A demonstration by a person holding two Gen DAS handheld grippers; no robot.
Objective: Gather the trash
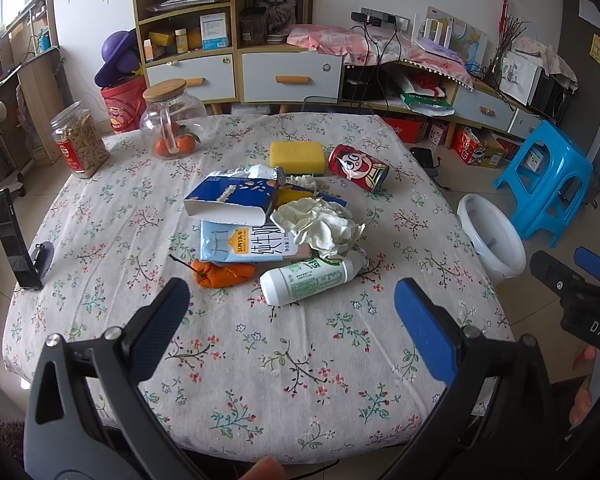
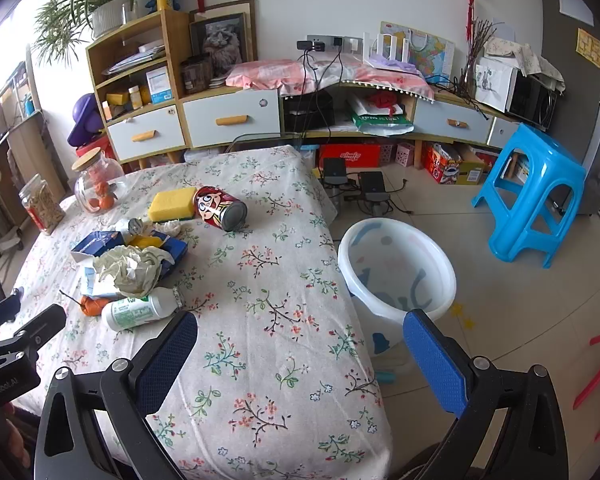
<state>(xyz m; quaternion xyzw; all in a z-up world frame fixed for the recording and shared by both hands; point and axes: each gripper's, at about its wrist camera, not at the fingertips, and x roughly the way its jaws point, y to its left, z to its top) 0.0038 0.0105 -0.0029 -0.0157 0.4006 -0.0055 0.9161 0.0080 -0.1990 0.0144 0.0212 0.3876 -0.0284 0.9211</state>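
A heap of trash lies mid-table: a white plastic bottle (image 1: pixel 310 282) (image 2: pixel 140 310) on its side, a light blue milk carton (image 1: pixel 244 245), a dark blue carton (image 1: pixel 230 199) (image 2: pixel 100 242), crumpled tissue (image 1: pixel 320 226) (image 2: pixel 134 270), orange peel (image 1: pixel 220 274) (image 2: pixel 92 305) and a red can (image 1: pixel 358 168) (image 2: pixel 220 208). The white bin (image 2: pixel 396 268) (image 1: pixel 492 238) stands on the floor right of the table. My left gripper (image 1: pixel 292 312) is open, hovering just short of the bottle. My right gripper (image 2: pixel 300 340) is open above the table's right edge, with nothing between its fingers.
A yellow sponge (image 1: pixel 298 157) (image 2: pixel 170 204), a glass jar of oranges (image 1: pixel 172 120) and a snack jar (image 1: pixel 80 140) stand at the back of the floral tablecloth (image 1: pixel 260 360). A phone stand (image 1: pixel 16 240) sits at the left edge. A blue stool (image 2: pixel 536 196) is beyond the bin.
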